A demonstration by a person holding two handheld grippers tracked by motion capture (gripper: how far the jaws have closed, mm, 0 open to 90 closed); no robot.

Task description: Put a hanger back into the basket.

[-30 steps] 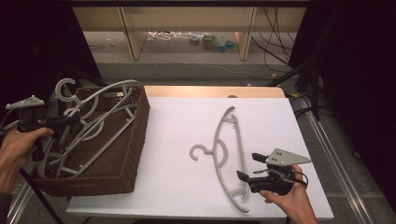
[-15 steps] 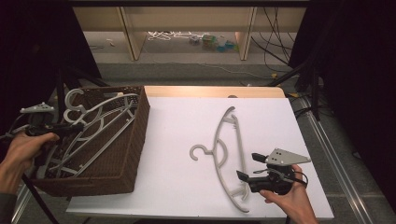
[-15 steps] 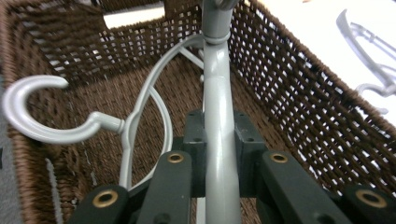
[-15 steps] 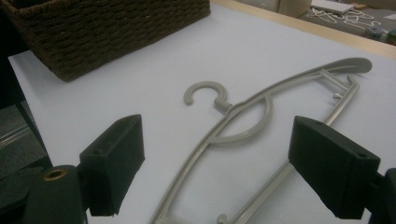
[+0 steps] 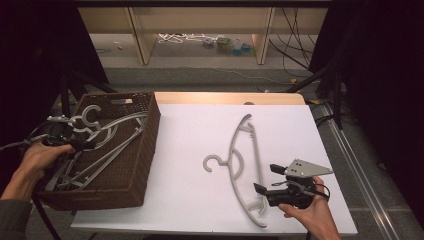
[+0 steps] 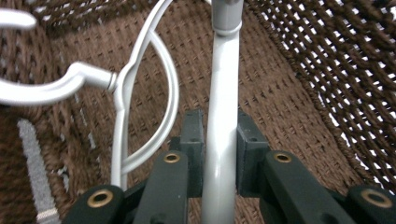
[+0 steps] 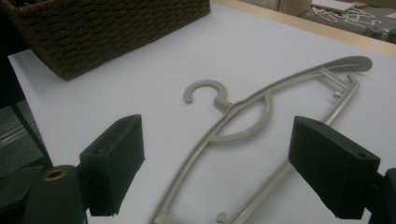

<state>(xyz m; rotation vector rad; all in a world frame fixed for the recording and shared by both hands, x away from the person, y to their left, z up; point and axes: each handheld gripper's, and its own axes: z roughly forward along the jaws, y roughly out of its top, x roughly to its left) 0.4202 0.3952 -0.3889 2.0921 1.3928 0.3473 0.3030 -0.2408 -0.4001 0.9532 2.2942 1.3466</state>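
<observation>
Grey hanger (image 6: 219,116) sits inside the wicker basket (image 5: 142,165), at nine o'clock on the table, its bar running straight up between the pads of the left gripper (image 5: 75,140). In the left gripper view the pads (image 6: 194,140) flank that bar closely on both sides; the jaws have just been opening a little, with the bar between them, so I judge the clamp is easing rather than tight.

Step in hand, as I read it: placing a hanger into the basket, at the release stage. Next move calls for the jaws to part fully and the gripper to lift clear without snagging the hooks of the neighbouring hangers.

Second hanger (image 5: 242,165) lies flat on the white table top (image 5: 190,210), at about five o'clock from the centre, hook pointing toward nine. The right gripper (image 5: 265,181) hovers just beside its lower end, jaws spread wide, holding nothing; likely the next pick.

Counts: two grippers, one basket, one hanger on the table. Hangers in the basket overlap; at least two, exact number I cannot tell.
</observation>
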